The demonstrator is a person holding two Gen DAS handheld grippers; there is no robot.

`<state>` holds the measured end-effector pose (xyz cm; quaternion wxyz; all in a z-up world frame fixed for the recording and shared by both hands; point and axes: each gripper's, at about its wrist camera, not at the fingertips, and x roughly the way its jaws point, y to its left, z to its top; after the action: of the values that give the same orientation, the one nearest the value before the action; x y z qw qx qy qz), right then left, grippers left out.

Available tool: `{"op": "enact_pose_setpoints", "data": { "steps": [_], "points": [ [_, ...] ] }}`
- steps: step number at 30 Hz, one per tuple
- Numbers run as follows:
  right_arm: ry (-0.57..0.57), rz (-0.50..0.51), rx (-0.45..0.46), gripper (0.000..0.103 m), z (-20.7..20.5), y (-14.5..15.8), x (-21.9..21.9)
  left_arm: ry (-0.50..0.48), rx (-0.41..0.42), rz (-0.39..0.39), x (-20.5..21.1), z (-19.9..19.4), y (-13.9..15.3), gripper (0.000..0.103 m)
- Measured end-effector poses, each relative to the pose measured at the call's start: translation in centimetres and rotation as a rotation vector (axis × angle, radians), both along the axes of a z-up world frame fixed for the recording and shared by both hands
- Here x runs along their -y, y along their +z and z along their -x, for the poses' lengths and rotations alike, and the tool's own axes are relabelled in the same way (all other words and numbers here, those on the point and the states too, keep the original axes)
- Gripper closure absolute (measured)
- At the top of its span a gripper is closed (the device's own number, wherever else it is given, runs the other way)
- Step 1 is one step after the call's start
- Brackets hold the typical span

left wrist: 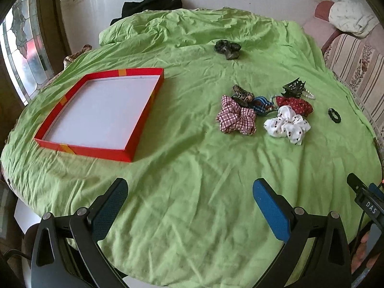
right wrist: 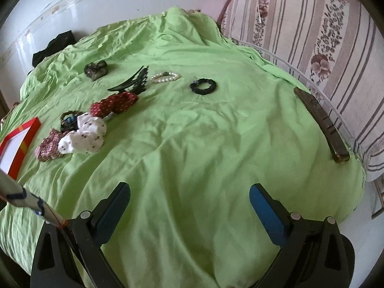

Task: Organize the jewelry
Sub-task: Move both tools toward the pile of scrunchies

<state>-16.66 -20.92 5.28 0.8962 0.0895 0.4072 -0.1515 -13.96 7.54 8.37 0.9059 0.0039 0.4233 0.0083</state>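
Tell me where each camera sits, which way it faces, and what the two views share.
Left wrist: sits on the left gripper, open, facing across the green sheet toward the red tray; a fingertip shows lower right.
Right wrist: sits on the right gripper, open, facing the sheet's sofa side and the black hair tie.
Shared: white scrunchie, red scrunchie, claw clip, tray.

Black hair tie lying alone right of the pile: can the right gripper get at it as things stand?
Probably yes. The black hair tie lies by itself on the green sheet, apart from the pearl bracelet, and the right gripper is open with only bare sheet ahead.
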Motion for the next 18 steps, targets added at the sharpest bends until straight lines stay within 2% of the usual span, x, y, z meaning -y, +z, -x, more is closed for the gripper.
{"op": "enact_pose_setpoints", "data": {
  "steps": [8, 13, 18],
  "points": [
    [0.022, 0.069, 0.058, 0.010, 0.9, 1.4, -1.7, -0.048, 0.010, -0.026, 1.2, 0.5, 0.3, 0.000],
    [0.043, 0.042, 0.054, 0.012, 0.8, 1.3, -2.2, -0.070, -0.025, -0.022, 1.6, 0.3, -0.4, 0.000],
    [0.067, 0.022, 0.000, 0.012, 0.3, 0.4, -2.6, -0.068, -0.075, -0.020, 1.5, -0.2, -1.2, 0.000]
  ]
}}
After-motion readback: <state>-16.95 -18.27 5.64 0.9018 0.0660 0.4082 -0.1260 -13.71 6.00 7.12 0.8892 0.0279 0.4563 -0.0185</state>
